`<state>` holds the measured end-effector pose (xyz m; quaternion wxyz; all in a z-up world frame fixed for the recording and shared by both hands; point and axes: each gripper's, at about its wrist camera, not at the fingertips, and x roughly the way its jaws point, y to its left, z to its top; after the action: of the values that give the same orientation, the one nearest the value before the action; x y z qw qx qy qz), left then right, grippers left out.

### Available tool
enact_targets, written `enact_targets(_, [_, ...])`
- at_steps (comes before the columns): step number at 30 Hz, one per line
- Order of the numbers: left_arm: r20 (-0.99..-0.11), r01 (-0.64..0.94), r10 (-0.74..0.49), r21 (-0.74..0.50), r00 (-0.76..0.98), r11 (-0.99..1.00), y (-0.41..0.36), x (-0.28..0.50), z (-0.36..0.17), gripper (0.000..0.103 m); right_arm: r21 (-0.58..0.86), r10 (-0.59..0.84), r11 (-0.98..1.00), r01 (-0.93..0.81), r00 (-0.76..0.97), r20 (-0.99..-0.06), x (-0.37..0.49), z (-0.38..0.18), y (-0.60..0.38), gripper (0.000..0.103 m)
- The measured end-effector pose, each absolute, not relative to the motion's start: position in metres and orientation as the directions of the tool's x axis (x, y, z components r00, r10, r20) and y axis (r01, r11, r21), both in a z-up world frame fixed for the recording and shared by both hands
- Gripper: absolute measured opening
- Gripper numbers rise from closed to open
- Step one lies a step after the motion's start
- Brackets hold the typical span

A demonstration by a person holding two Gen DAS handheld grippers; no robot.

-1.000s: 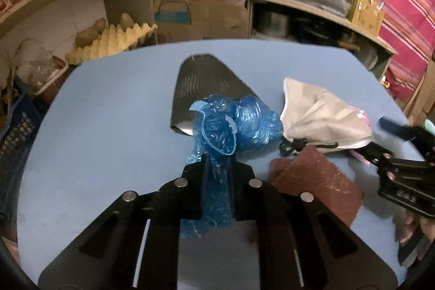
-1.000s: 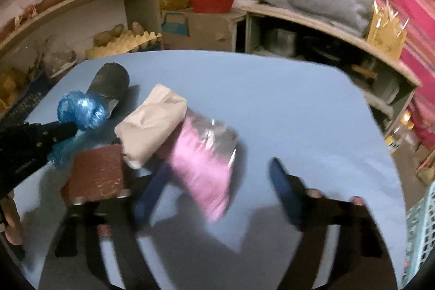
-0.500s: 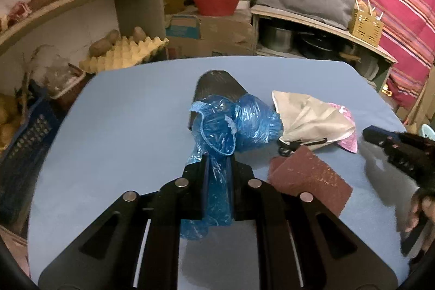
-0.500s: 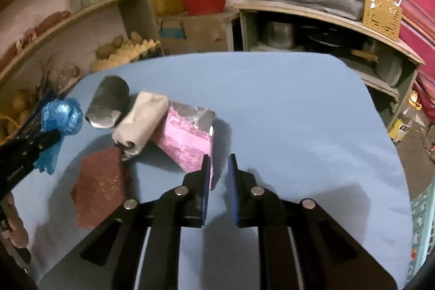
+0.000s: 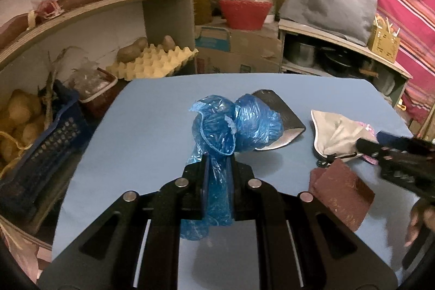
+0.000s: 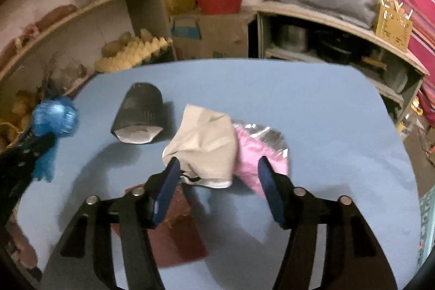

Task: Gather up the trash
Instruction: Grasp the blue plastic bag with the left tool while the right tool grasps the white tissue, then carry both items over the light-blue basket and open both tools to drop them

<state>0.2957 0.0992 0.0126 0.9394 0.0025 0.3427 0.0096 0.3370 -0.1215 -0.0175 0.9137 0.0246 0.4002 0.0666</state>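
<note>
Between the two fingers of the left gripper [image 5: 217,167] a crumpled blue plastic bag [image 5: 231,127] was clamped tight, its bunched top rising above the fingertips and its tail hanging under them, over the blue tabletop [image 5: 152,127]. Just behind the bag a black paper pouch [image 5: 282,121] with a white inside lay flat on the tabletop. To the right of it lay a beige cloth mask [image 6: 206,146], partly on top of a pink foil wrapper [image 6: 252,151]. The right gripper [image 6: 218,170] was spread wide, with one blue finger at the left edge of the mask and the other over the pink wrapper; I cannot tell whether they touched. A dark red scouring pad [image 6: 174,230] lay on the tabletop under this gripper. Beyond the tabletop stood shelves with a yellow egg tray [image 5: 152,61] and a red basket [image 5: 244,12].
</note>
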Motion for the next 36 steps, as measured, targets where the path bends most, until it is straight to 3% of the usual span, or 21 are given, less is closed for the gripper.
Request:
enact_targets(2, [-0.643, -0.017, 0.015, 0.003, 0.765, 1.0, 0.102, 0.294, 0.013, 0.01, 0.12, 0.146, 0.989, -0.085, 0.657, -0.74, 0.342, -0.024, -0.119, 0.028])
enact_targets(7, [-0.638, -0.019, 0.004, -0.017, 0.77, 1.0, 0.104, 0.291, 0.017, 0.01, 0.115, 0.128, 0.991, -0.065, 0.677, -0.725, 0.338, -0.021, -0.126, 0.013])
enact_targets(21, [-0.627, 0.04, -0.067, -0.057, 0.776, 0.998, 0.072, 0.279, 0.022, 0.01, 0.02, -0.027, 0.999, 0.048, 0.803, -0.595, 0.265, 0.028, -0.225, 0.011])
enact_targets(32, [-0.631, 0.099, -0.074, 0.005, 0.772, 0.995, 0.012, 0.267, 0.015, 0.01, 0.059, -0.144, 0.975, 0.214, 0.812, -0.565, 0.212, 0.023, -0.358, 0.011])
enact_targets(36, [-0.612, 0.096, -0.091, -0.025, 0.786, 0.995, -0.008, 0.26, 0.021, 0.01, 0.082, -0.162, 0.966, 0.245, 0.822, -0.546, 0.197, 0.027, -0.388, 0.011])
